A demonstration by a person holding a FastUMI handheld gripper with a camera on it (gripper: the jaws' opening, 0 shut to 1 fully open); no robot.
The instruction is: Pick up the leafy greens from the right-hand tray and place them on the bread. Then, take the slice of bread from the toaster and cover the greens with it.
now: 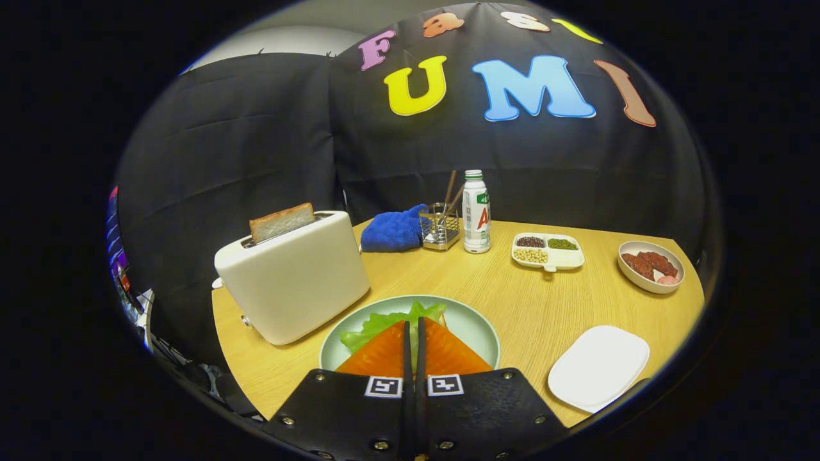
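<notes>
The leafy greens (378, 323) lie over the pale green plate (477, 326) just ahead of me, spreading left of my fingertips. My gripper (414, 323) is right above the plate, its fingers drawn almost together with a thin strip of leaf pinched between them. Whatever lies under the greens is hidden by them and by my fingers. Left of the plate stands the cream toaster (295, 282), with a slice of toasted bread (282, 221) sticking up out of its slot. The white tray (599, 366) to the right of the plate is bare.
Along the far side of the wooden table (512, 301) are a blue cloth (392, 230), a wire holder with sticks (440, 225), a white bottle (476, 212), a divided dish of beans (548, 251) and a bowl of meat (650, 266).
</notes>
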